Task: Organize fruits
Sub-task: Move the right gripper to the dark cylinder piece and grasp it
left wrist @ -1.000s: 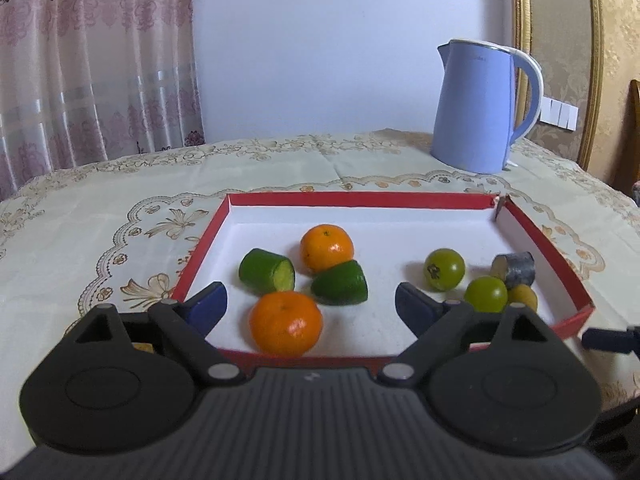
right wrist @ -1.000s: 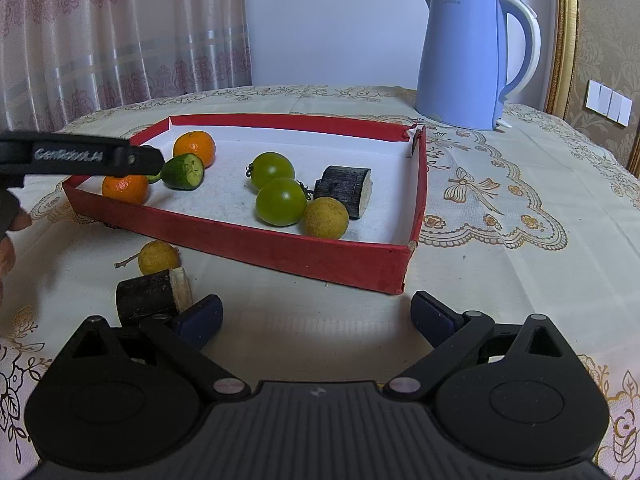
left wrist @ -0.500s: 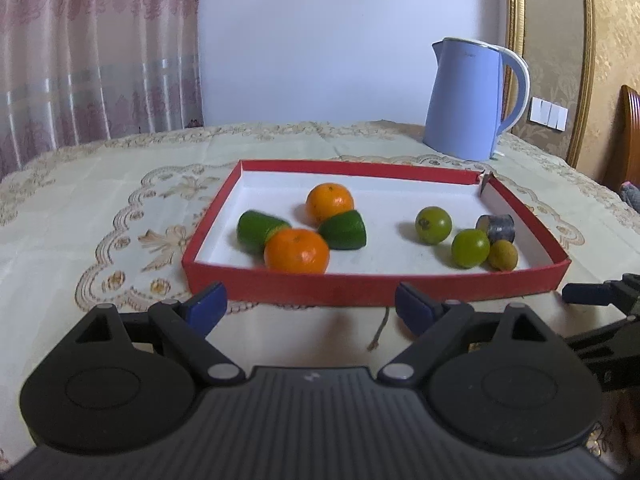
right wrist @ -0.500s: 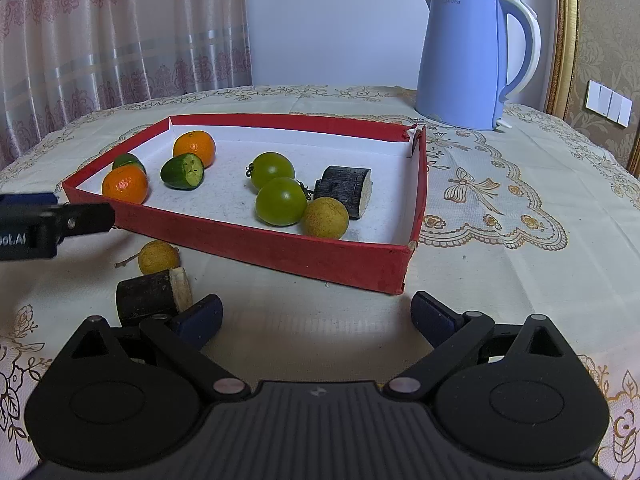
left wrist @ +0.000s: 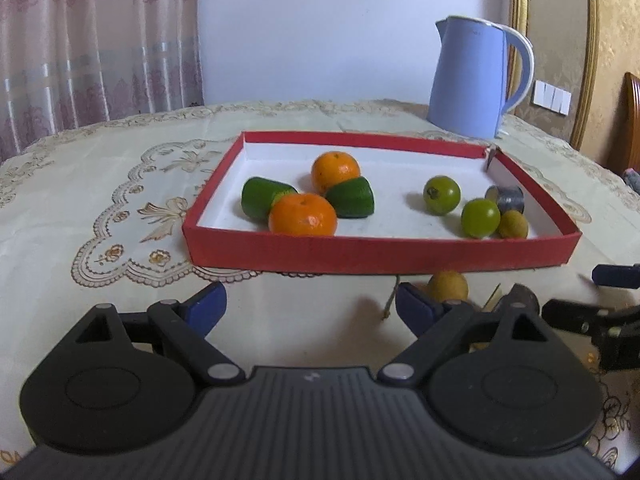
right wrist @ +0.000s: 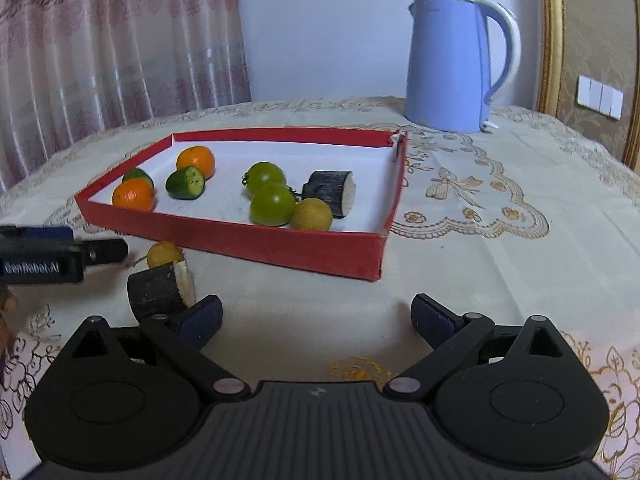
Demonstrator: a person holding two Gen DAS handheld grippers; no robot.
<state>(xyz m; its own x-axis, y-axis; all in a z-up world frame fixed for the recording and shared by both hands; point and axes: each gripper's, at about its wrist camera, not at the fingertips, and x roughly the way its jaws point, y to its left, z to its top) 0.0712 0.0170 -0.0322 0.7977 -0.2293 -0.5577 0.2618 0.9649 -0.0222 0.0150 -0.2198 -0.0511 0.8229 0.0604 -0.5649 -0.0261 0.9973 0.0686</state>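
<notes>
The small yellow round fruit (left wrist: 447, 286) lies just beyond the released left hand-held gripper (left wrist: 310, 306), by its right fingertip; the right hand-held gripper (right wrist: 316, 316), also released, sits farther

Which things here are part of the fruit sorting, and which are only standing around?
Part of the job:
red tray
two oranges
green tomatoes
yellow fruit outside the tray
dark cut piece outside the tray
left tool
right tool

Only standing around:
blue kettle
tablecloth
curtain
</notes>
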